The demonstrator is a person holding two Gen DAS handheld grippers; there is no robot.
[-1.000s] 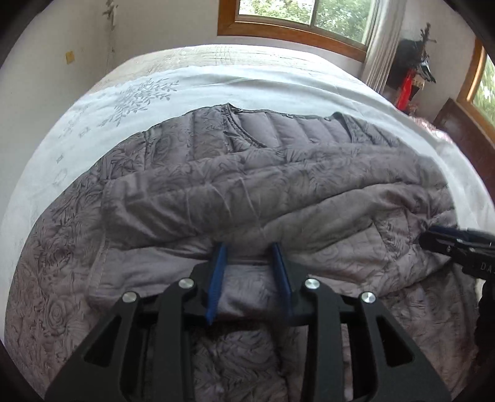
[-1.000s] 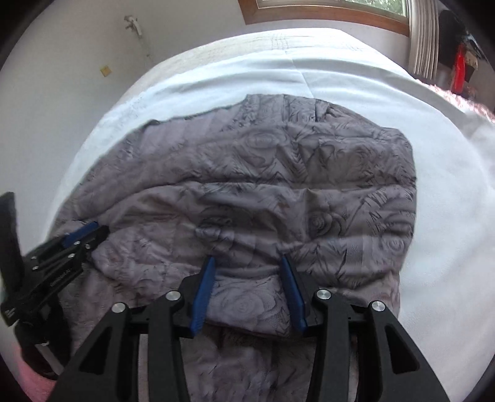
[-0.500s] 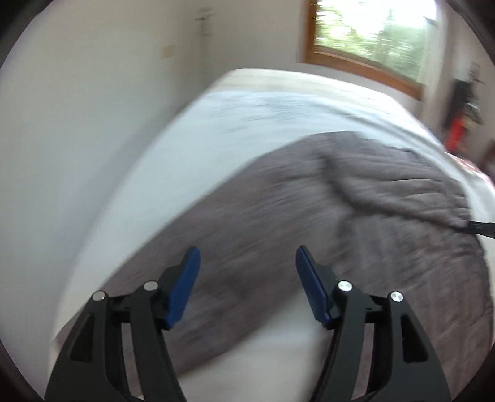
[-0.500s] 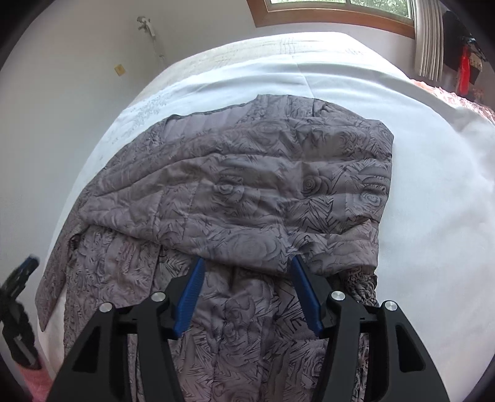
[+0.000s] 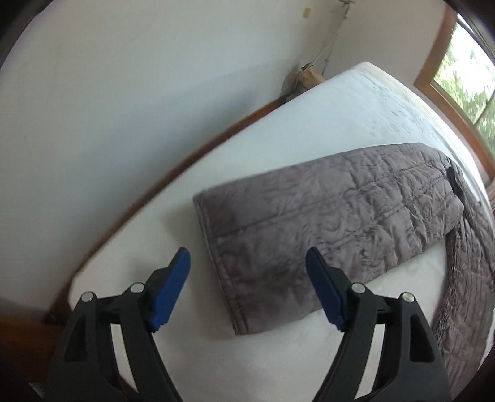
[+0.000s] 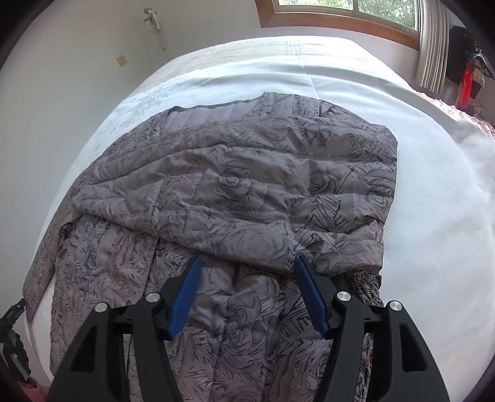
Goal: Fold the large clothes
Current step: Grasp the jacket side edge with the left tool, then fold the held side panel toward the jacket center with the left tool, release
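You are working at a bed (image 6: 355,102) covered in a white sheet (image 6: 433,216) with a faint printed pattern near its far end. A plain white wall (image 5: 139,108) runs along one side of it, with a brown wooden bed rail (image 5: 173,173) showing where mattress meets wall. A small yellow square (image 6: 120,60) sticks to the wall, and a white fixture (image 6: 153,20) hangs higher up. Beyond the bed's far end, a wood-framed window (image 6: 340,12) lets in daylight over green foliage, with a pale curtain (image 6: 431,46) gathered at its side. A red object (image 6: 465,83) hangs beside dark items in the corner.
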